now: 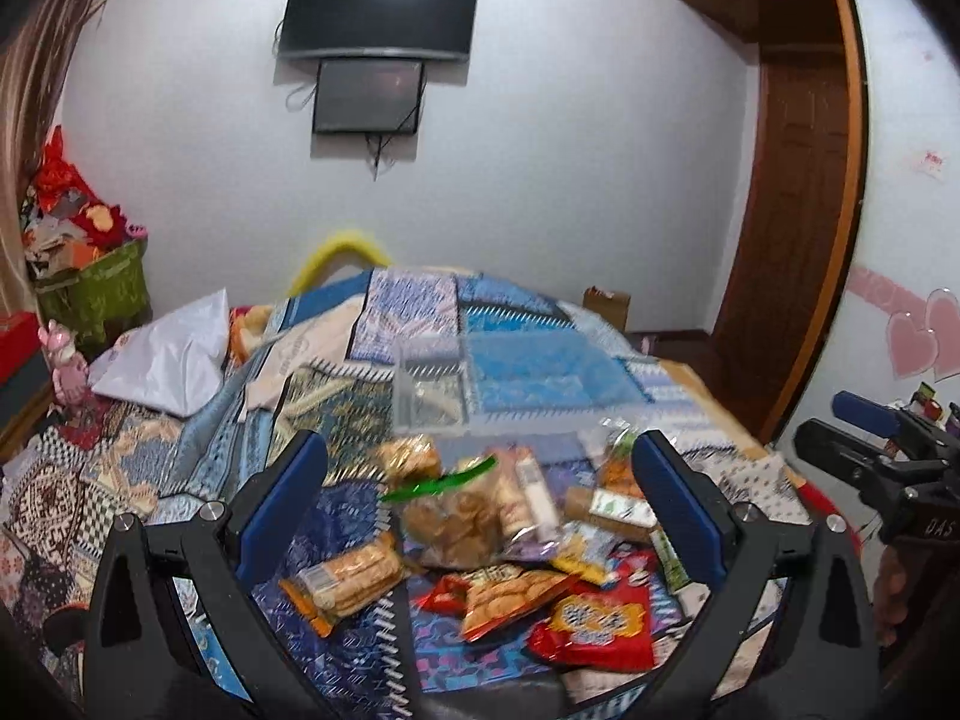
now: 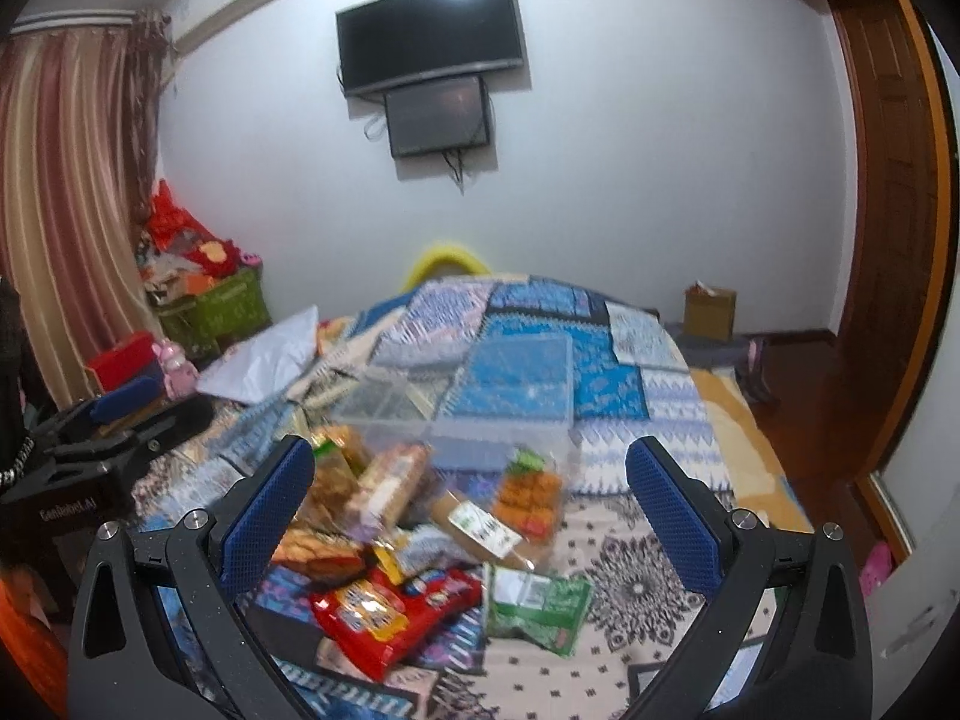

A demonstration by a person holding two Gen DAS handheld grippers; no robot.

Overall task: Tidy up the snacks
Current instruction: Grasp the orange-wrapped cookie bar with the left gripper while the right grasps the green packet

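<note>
Snack pile (image 2: 420, 528) between wide-apart jaws, on bedspread (image 2: 630, 420)

We read little here; on the right gripper (image 1: 864, 420), seen at the right edge of the left wrist view, pale letters "DAS" stand on its dark body; on the left gripper (image 2: 120, 408), seen at the left edge of the right wrist view, we make out a line that looks like "GenRobot.AI" on its black housing; the printing on the snack packets (image 2: 420, 540) is too blurred for us to read in either view.
</note>
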